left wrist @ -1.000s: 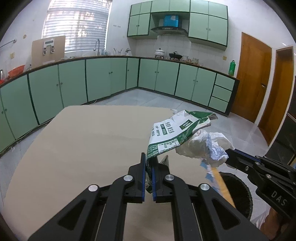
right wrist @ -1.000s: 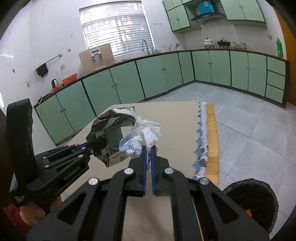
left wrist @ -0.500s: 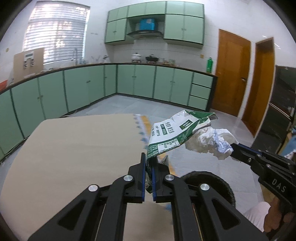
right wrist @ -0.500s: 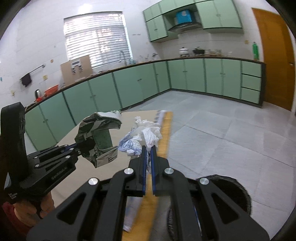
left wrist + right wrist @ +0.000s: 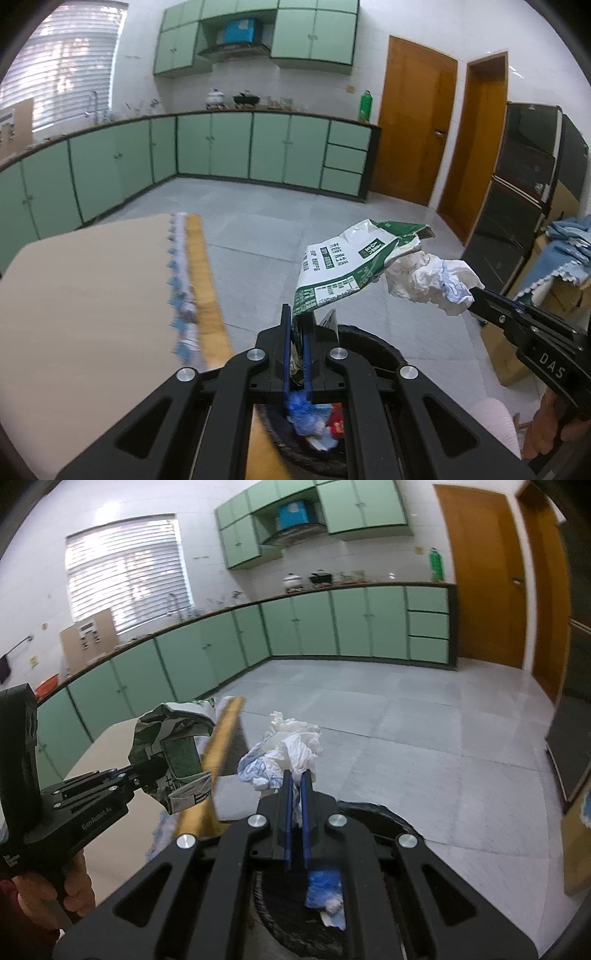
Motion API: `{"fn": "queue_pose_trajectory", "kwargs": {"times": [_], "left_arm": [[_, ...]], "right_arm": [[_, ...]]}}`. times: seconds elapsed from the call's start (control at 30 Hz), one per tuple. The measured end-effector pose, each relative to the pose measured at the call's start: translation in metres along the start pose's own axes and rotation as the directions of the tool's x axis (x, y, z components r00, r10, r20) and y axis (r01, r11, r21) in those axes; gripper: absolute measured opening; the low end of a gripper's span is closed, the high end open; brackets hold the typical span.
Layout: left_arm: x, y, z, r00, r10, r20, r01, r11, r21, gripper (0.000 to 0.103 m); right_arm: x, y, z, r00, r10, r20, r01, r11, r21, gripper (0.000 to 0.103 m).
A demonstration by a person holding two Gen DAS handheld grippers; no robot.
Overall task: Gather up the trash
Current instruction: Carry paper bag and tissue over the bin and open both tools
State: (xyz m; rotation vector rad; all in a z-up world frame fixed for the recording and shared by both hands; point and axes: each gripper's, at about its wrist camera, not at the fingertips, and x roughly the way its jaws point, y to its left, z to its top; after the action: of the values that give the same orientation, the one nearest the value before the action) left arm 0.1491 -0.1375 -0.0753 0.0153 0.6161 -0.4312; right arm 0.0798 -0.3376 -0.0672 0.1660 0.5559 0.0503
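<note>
Looking from largest to smallest, the round black trash bin (image 5: 373, 343) sits on the grey tiled floor just beside the end of the beige-covered table with a wooden edge (image 5: 85, 295), directly below both grippers; blue and red scraps already lie inside it.

Above its mouth, the left gripper (image 5: 295, 325) has its blue-padded fingers pressed together on the bottom edge of a crumpled green-and-white printed foil wrapper (image 5: 354, 266), which stands up and leans away from the pads. The wrapper looks light and thin, creased but springy enough to hold its own shape. It is probably slick, so the pinch at a folded edge, where several layers stack, seems the surest hold. Once let go, it may flutter sideways rather than drop straight.

Just beside it, the right gripper (image 5: 294, 786) has its fingers squeezed shut on the lower tuft of a crumpled wad of white tissue paper with blue print (image 5: 284, 757). This wad looks soft and almost weightless; it would crush rather than slip, and it could tear if tugged or cling to the pads on release.

In the left wrist view the wrapper and wad appear to touch at their upper ends, though I cannot tell for certain.
</note>
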Motion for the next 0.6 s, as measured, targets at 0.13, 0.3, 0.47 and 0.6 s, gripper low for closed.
{"fn": "queue_pose_trajectory", "kwargs": {"times": [0.13, 0.3, 0.47, 0.6], "left_arm": [[0.021, -0.022, -0.007, 0.999, -0.019, -0.036, 0.02, 0.999, 0.025, 0.005], [0.048, -0.038, -0.017, 0.996, -0.028, -0.087, 0.031, 0.999, 0.039, 0.006], [0.085, -0.049, -0.027, 0.985, -0.027, -0.172, 0.033, 0.999, 0.036, 0.006], [0.111, -0.054, -0.033, 0.976, -0.017, -0.218, 0.029, 0.998, 0.049, 0.006]], "right_arm": [[0.001, -0.027, -0.013, 0.999, -0.049, -0.014, 0.05, 0.998, 0.034, 0.003], [0.012, -0.048, -0.029, 0.995, -0.089, -0.047, 0.092, 0.994, 0.066, 0.004], [0.045, -0.066, -0.046, 0.985, -0.111, -0.131, 0.125, 0.987, 0.104, 0.004], [0.071, -0.072, -0.053, 0.978, -0.105, -0.181, 0.129, 0.984, 0.124, 0.007]]}}
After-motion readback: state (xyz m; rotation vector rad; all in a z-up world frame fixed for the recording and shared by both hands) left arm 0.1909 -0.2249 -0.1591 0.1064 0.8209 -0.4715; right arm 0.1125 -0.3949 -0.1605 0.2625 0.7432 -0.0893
